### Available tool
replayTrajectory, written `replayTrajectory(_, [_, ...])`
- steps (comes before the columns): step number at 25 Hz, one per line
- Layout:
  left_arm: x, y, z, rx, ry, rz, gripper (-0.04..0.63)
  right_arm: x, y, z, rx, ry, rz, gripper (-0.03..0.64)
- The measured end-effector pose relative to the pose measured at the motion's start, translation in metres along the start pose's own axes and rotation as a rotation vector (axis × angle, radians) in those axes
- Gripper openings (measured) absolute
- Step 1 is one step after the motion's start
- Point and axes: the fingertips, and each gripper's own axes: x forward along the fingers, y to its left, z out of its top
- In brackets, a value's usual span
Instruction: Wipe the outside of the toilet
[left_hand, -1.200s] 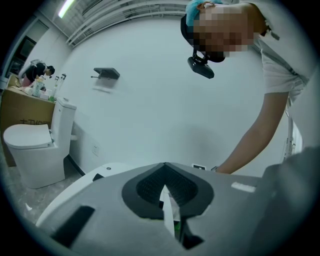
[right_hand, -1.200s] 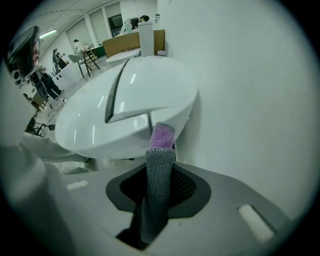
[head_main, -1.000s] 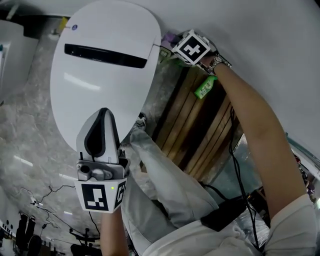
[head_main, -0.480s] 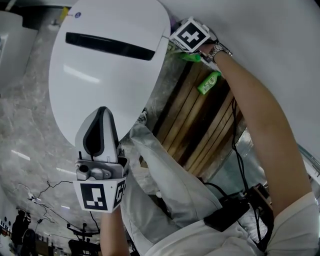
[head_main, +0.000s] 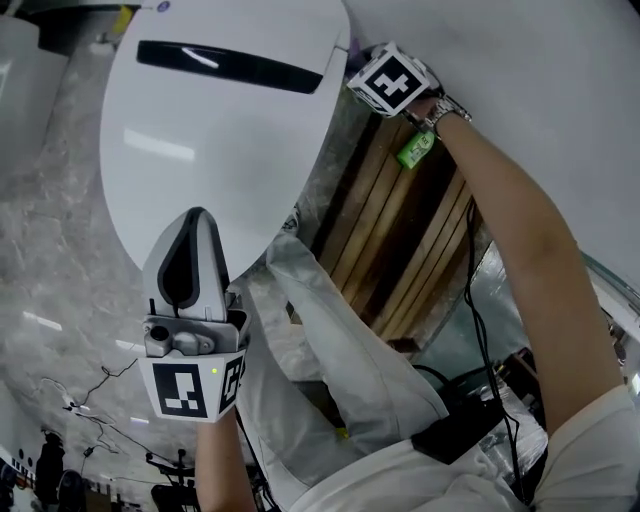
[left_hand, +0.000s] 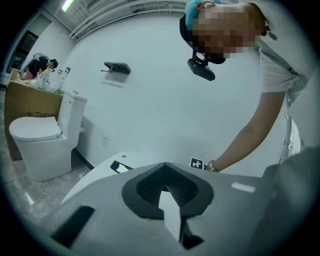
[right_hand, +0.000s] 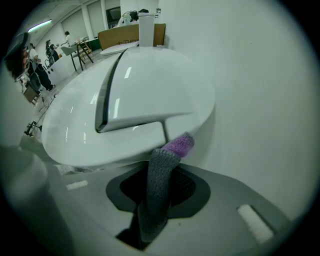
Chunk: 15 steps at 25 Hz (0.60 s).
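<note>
The white toilet (head_main: 220, 130) with its lid shut fills the upper left of the head view. My right gripper (head_main: 362, 72) is at the toilet's rear right edge, close to the white wall, and is shut on a grey cloth with a purple tip. In the right gripper view the cloth (right_hand: 160, 185) rises from the jaws and its purple tip (right_hand: 179, 145) touches the toilet (right_hand: 135, 100) under the lid's rear corner. My left gripper (head_main: 187, 262) hovers over the toilet's front rim, shut, with nothing held. Its own view looks across the toilet (left_hand: 107, 167) toward the right arm.
The white wall (head_main: 520, 80) runs just behind the right gripper. Wooden planks (head_main: 390, 240), a green item (head_main: 413, 150) and black cables (head_main: 470, 260) lie right of the toilet. My trouser leg (head_main: 340, 350) stands beside the bowl. A second toilet (left_hand: 45, 135) stands far left.
The right gripper with the cloth has shifted a little along the toilet's rear right edge toward the wall. The left gripper has sunk slightly in the view and stays shut.
</note>
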Motion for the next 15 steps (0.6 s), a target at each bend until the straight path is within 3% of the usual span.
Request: replayTrajectory(15, [-0.090,0.048,-0.014,-0.003,0.011,-0.062,0.005,-0.014,0.137,-0.041,0.138,0.073,-0.014,0.092])
